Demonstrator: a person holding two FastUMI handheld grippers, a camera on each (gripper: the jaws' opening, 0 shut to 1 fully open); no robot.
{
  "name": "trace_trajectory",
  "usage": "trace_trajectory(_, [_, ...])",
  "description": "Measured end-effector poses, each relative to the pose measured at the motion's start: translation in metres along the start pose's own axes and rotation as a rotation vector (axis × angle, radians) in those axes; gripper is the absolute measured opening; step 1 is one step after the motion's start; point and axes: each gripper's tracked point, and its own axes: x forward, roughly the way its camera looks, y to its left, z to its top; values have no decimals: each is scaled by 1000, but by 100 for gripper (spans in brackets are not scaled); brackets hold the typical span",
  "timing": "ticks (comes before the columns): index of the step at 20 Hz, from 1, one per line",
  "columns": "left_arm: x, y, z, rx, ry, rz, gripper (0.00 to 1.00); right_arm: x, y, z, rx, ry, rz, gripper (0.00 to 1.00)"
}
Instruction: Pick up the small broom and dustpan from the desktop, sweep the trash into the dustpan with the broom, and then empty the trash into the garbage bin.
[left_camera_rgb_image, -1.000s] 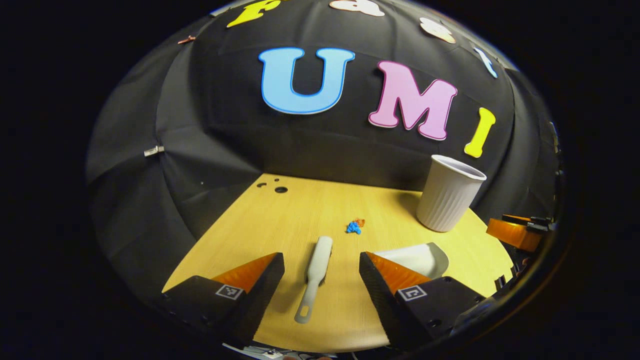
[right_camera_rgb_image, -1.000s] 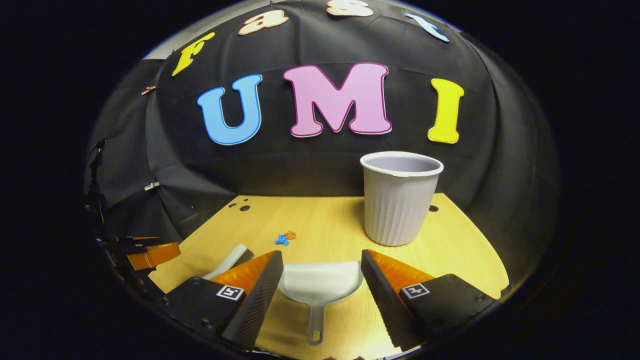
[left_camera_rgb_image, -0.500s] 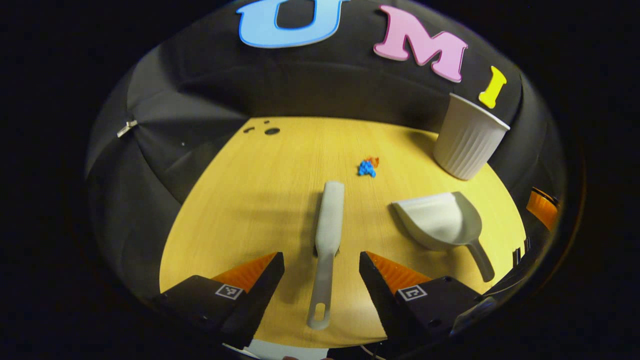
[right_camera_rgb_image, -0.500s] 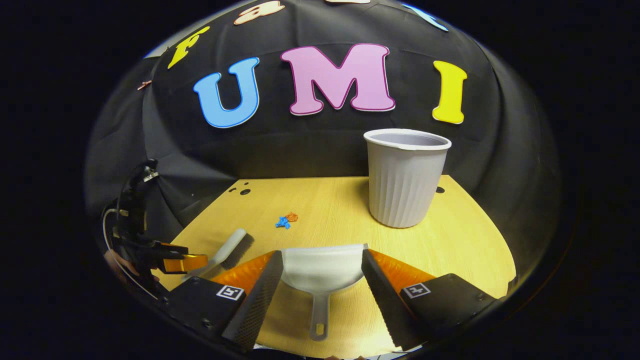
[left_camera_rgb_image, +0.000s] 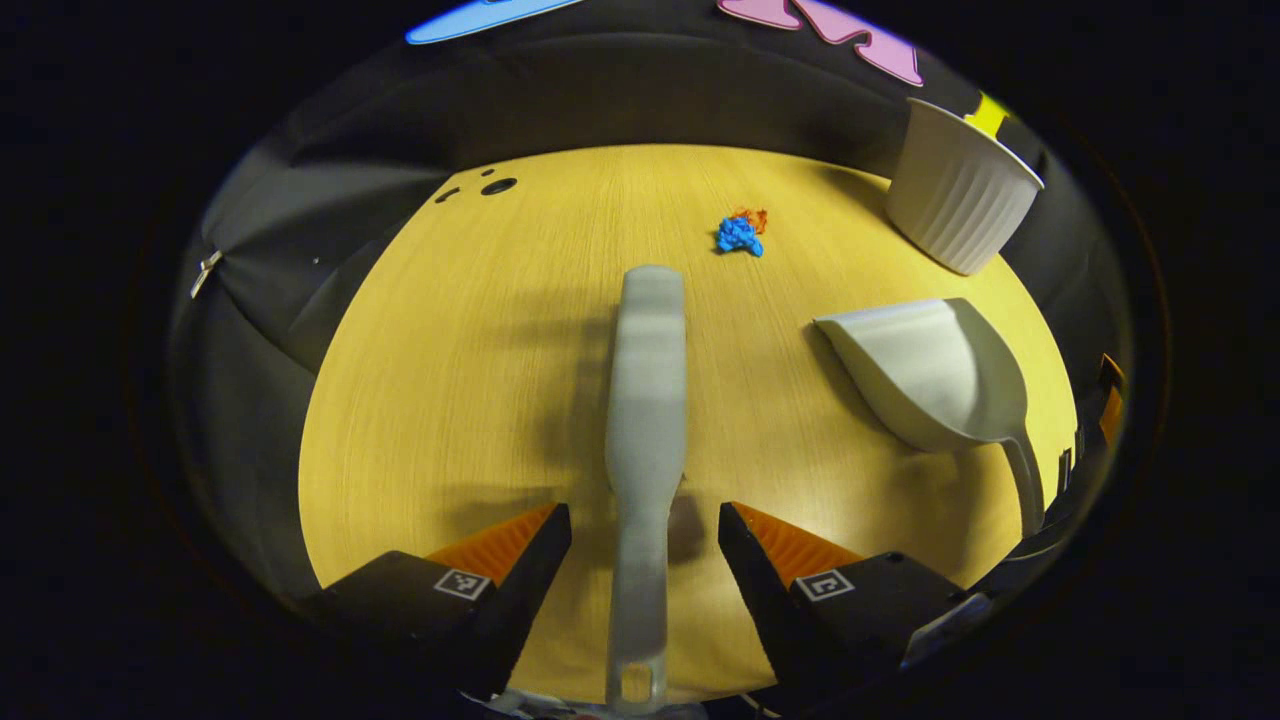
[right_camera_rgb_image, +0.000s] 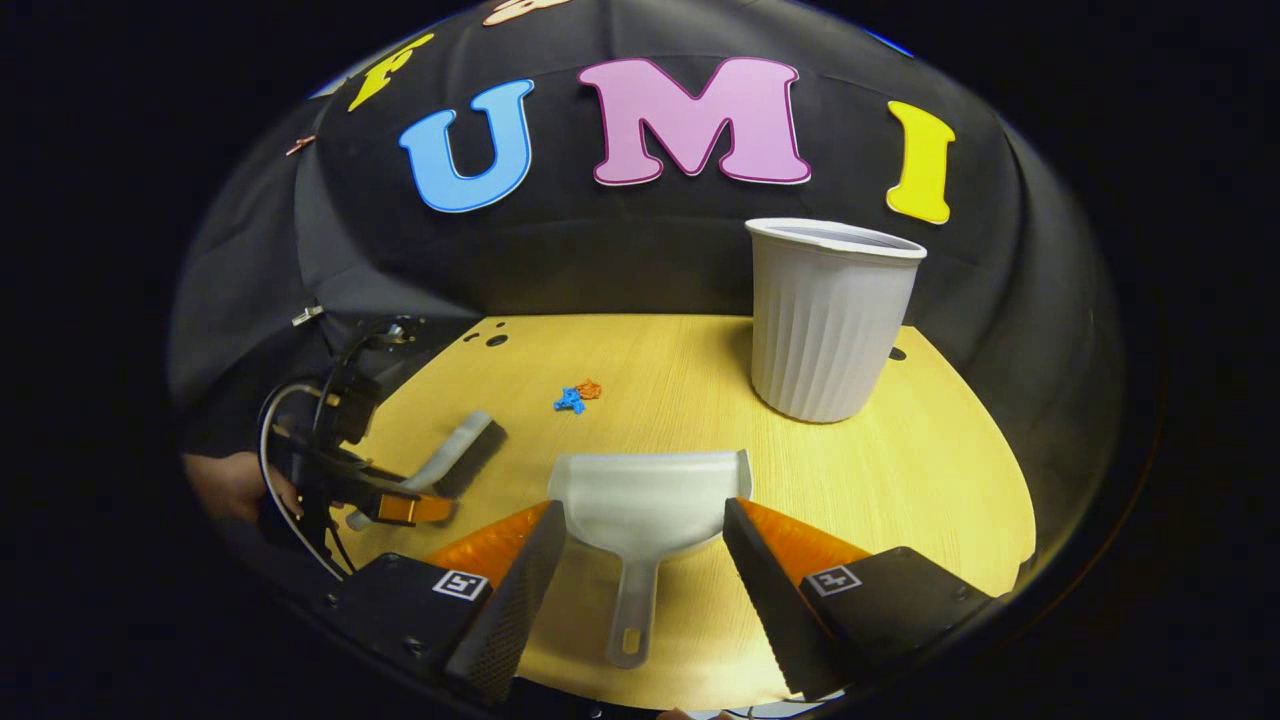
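Both tongs gape empty, the left tongs (left_camera_rgb_image: 645, 545) straddling the broom (left_camera_rgb_image: 645, 400) handle and the right tongs (right_camera_rgb_image: 640, 540) the dustpan (right_camera_rgb_image: 640, 495) handle on the counter (right_camera_rgb_image: 900, 480); each should settle lower, centred, before squeezing.

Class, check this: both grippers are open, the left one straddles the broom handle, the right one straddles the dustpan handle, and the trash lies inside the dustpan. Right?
Not quite. The trash lies on the bare desk, beyond the dustpan, as the right gripper view shows. The rest holds: left gripper around the broom, right gripper around the dustpan handle.
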Motion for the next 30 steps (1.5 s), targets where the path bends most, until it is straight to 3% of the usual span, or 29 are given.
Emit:
trace_trajectory(5, [16, -3, 1, -19, 38, -6, 87, 2, 0, -5, -6, 16, 18, 98])
trace_trajectory(9, [20, -8, 3, 30, 48, -27, 79, 8, -4, -14, 5, 50, 20, 99])
trace_trajectory(13, [19, -10, 9, 35, 27, -30, 54, 17, -2, -27, 34, 106, 23, 100])
trace_trajectory(14, [15, -10, 9, 14, 22, -24, 40, 15, -3, -31, 40, 118, 24, 99])
trace_trajectory(16, [22, -10, 8, 1, 8, -22, 31, 17, -3, -38, 51, 143, 25, 99])
trace_trajectory(30, [-32, -4, -8, -97, -127, -28, 25, 48, -11, -90, 44, 351, -15, 99])
